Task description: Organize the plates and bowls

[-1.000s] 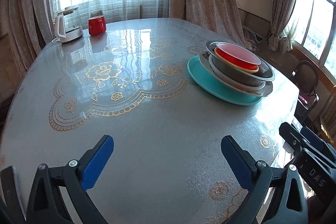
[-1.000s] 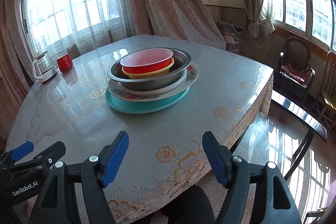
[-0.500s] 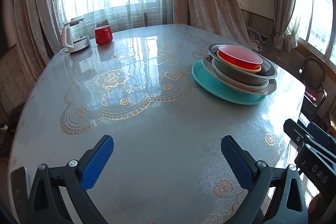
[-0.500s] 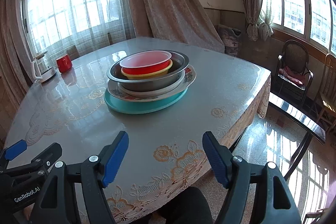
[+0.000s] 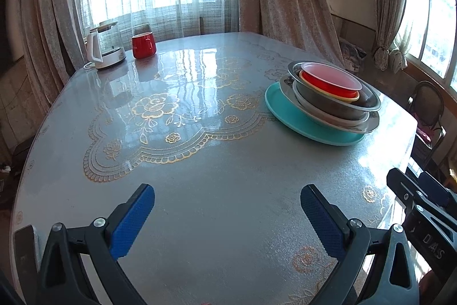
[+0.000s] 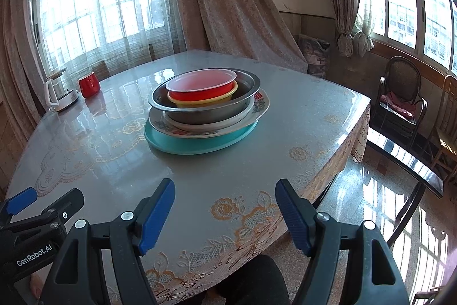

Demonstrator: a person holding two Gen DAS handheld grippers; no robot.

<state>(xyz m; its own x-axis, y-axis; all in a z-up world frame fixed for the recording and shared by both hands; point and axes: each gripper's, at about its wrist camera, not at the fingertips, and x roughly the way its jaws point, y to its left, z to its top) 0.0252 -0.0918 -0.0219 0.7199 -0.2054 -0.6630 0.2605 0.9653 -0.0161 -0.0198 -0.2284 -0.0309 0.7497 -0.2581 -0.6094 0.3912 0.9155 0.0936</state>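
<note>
In the steel bowl (image 6: 204, 99) nest yellow and red bowls (image 6: 202, 86); both grippers' fingers (image 6: 155, 215) spread.

A red plastic bowl (image 6: 201, 86) nests in a yellow bowl (image 6: 204, 102), inside a grey steel basin (image 6: 208, 112), over a floral-rimmed white plate (image 6: 261, 105) and a teal plate (image 6: 194, 146) on the grey, gold-flowered worktop (image 5: 177, 116), with a red mug (image 5: 143, 45) at eleven o'clock.

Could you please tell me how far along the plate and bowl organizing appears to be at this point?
Done, by the look of it: the red bowl sits in a yellow bowl, inside a steel basin, on a floral plate and a teal plate. In hand: nothing; left tongs and right tongs are open, short of the stack. Left: apparently nothing loose.
</note>
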